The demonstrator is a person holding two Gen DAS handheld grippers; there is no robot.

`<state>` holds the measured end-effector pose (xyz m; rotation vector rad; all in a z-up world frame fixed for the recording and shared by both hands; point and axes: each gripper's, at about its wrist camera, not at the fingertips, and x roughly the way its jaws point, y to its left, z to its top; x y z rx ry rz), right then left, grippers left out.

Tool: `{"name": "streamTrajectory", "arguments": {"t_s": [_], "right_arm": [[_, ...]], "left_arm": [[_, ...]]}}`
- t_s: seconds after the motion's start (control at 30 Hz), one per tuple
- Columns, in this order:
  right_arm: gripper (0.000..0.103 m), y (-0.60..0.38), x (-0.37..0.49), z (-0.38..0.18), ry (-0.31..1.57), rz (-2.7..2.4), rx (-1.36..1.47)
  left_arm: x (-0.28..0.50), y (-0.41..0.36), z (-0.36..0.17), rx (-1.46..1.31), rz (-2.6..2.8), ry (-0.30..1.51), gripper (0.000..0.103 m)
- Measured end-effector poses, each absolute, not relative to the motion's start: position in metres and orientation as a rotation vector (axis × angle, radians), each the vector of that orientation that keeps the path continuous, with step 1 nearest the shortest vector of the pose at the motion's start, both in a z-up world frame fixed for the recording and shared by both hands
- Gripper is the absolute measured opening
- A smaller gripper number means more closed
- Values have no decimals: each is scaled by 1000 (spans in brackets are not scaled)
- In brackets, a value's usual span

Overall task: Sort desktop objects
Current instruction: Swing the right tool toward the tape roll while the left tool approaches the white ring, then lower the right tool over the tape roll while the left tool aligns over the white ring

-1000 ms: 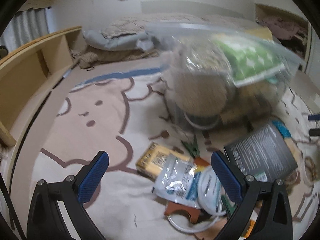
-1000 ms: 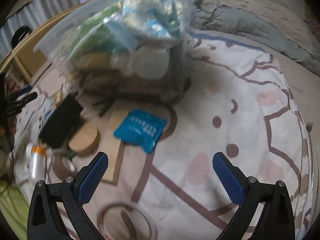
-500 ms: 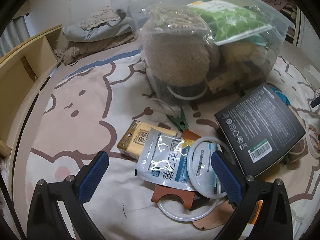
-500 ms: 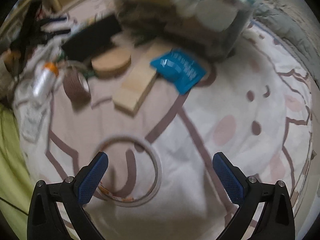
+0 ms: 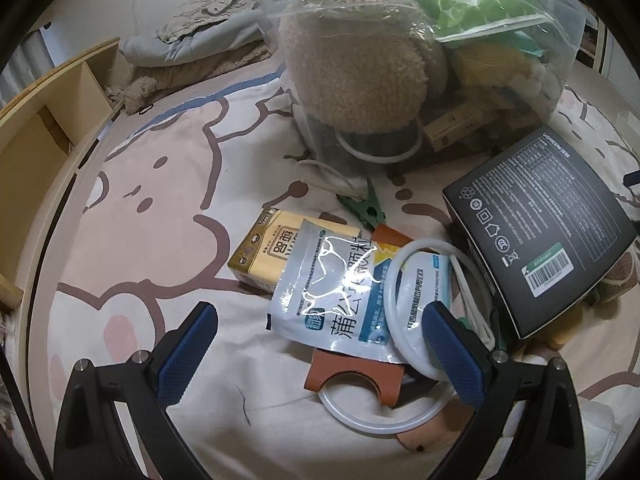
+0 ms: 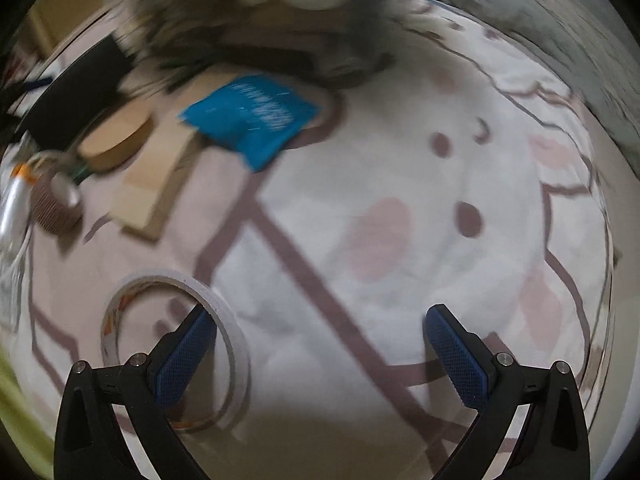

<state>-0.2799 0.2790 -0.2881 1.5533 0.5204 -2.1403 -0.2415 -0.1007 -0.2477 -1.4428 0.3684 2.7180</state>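
Nearer the silver pouch [image 5: 340, 284] than before, left tongs [image 5: 320, 344] and right tongs [image 6: 320, 344] both spread, empty.

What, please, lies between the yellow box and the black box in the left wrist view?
In the left wrist view, a silver-and-blue pouch overlaps the yellow box, and a white ring lies on it, reaching toward the black box.

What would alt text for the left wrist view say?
The open left gripper hovers over a silver-blue sachet lying on a yellow box, with a white ring and a black box alongside. Behind stands a full clear bin.
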Motion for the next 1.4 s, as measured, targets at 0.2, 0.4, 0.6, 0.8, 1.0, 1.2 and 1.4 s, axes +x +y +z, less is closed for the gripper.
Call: {"name": "streamTrajectory", "arguments": {"t_s": [0.2,0.4,0.6,0.8,1.0,1.2,1.4], "right_arm": [[103,304,-289,-291,394,-2244,1595],[103,309,-285,-296,364,-2263,1583],[103,315,-280,-297,335,-2286,1549],[103,319,-276,-297,323,-2298,1530],[103,324,-272,-297,313,-2304,1515],[103,328,-270,-296,310,-2309,1505],[103,328,-269,-296,310,-2310,1504]], "left_arm": [[-247,-108,-249,-1500,2748,365,103],[-251,-124,-248,-1548,2844,389,103],[-251,-159,-249,-1625,2954,324,103],[-247,-193,-261,-1737,3003,279,103],[-240,-218,-263,-1782,3078,304,103],[-234,-250,-257,-1825,3184,325,103],[-221,-284,-255,-1902,3246,136,103]]}}
